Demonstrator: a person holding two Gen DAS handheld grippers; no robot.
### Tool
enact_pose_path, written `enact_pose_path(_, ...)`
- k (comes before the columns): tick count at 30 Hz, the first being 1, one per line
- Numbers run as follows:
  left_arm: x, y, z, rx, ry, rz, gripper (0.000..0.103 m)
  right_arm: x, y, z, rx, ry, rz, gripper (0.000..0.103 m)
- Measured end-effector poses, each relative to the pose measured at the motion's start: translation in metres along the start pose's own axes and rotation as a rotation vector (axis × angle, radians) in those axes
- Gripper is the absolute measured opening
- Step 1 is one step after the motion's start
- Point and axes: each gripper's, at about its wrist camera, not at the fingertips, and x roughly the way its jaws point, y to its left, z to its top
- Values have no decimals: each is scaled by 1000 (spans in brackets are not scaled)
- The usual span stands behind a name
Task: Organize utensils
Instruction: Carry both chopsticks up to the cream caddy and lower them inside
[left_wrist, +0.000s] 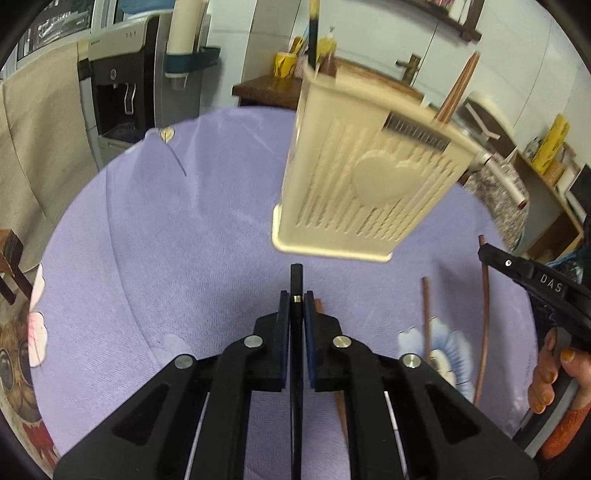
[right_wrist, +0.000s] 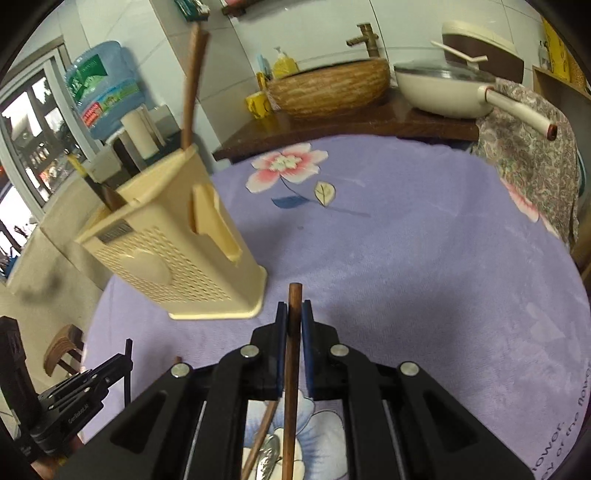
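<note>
A cream slotted utensil holder (left_wrist: 369, 177) with a heart on its side stands on the purple cloth; it also shows in the right wrist view (right_wrist: 177, 254). It holds brown chopsticks (left_wrist: 456, 92) and a black one (left_wrist: 313, 40). My left gripper (left_wrist: 296, 297) is shut on a black chopstick (left_wrist: 296, 275), just in front of the holder. My right gripper (right_wrist: 294, 308) is shut on a brown wooden chopstick (right_wrist: 293, 295), right of the holder's base. It also shows in the left wrist view (left_wrist: 535, 277).
Loose brown chopsticks (left_wrist: 426, 317) lie on the cloth by a blue flower print. A metal spoon (right_wrist: 269, 458) lies under my right gripper. A wooden counter (right_wrist: 332, 125) with a basin and a white pan (right_wrist: 443, 92) is behind the table.
</note>
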Motion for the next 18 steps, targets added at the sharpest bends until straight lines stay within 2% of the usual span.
enact_pose_path(5, -55, -7, 12, 32, -111, -37, 7, -54, 15, 14, -78, -85, 62, 8)
enact_pose_path(11, -101, -12, 17, 60, -189, -64, 7, -111, 25, 22, -150, -157, 111, 8)
enact_pose_path(18, -128, -20, 19, 100, -230, -67, 7, -128, 38, 24, -213, -158, 115, 8)
